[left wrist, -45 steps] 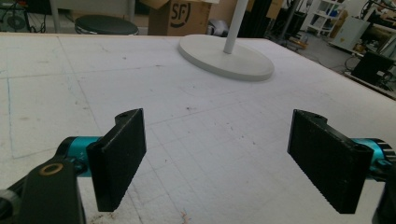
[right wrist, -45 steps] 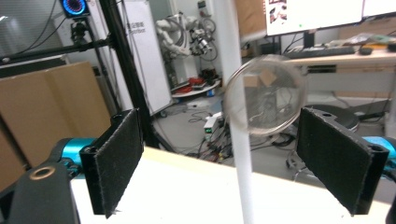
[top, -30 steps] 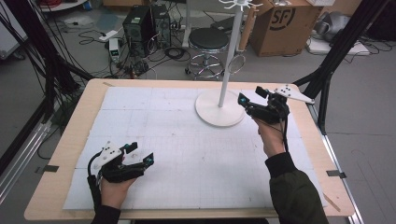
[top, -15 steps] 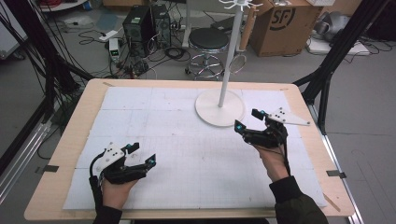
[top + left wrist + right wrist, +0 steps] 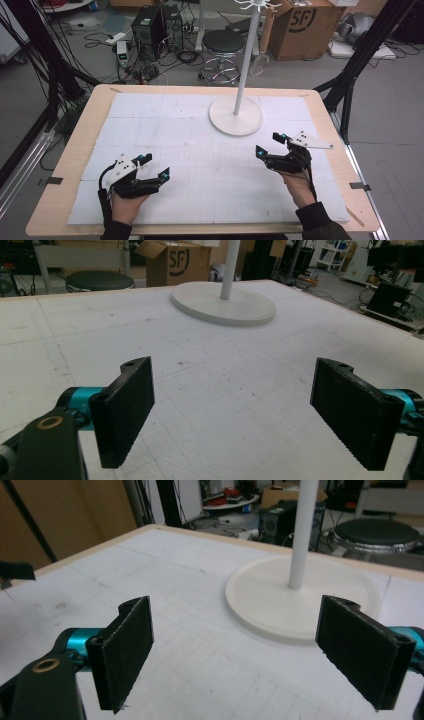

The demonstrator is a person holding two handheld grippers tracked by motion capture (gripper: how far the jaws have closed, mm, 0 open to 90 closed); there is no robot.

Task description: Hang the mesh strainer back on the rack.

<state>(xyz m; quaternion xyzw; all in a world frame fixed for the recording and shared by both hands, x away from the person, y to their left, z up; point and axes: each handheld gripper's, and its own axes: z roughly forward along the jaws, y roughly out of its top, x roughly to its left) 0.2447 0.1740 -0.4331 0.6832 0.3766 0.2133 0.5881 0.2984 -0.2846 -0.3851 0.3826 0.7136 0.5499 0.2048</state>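
White stand (image 5: 235, 116), top cropped; both hand-held grippers (image 5: 152, 167) (image 5: 270, 143) gape, holding nothing.

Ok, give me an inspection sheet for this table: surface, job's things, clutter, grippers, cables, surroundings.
Surface: white mat on a wooden table, faint scuffs.
Job's things: white stand, round base flat on the mat, pole upright.
Clutter: nothing seen on the mat.
Grippers: left gripper open, empty, low at the near left; right gripper open, empty, near the stand's base, apart from it.
Cables: black cable loops from the left gripper.
Surroundings: stool, cardboard box, computer tower, floor wires.
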